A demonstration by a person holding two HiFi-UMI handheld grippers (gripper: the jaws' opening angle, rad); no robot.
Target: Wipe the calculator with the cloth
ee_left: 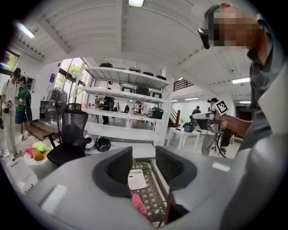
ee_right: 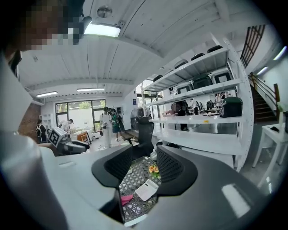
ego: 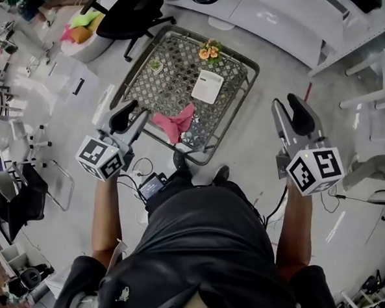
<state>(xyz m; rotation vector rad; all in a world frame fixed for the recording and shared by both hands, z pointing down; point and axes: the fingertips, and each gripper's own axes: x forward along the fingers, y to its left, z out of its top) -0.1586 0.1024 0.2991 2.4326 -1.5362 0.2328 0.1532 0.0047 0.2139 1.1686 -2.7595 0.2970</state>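
Head view: pink cloth (ego: 175, 124) at near edge of lattice tabletop (ego: 247, 83), just right of left gripper (ego: 138, 111), well apart from right gripper (ego: 285, 102). White calculator (ego: 208, 86) beyond cloth, long axis running away. 2 grippers parted, empty.

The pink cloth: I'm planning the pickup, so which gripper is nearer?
Left. The left gripper hangs just left of the pink cloth; the right gripper is beyond the right edge of the mesh table.

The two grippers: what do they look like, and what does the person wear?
The left gripper and right gripper have grey bodies, black pads and a cube with black-and-white markers. Black cables trail back. The top is dark, short-sleeved.
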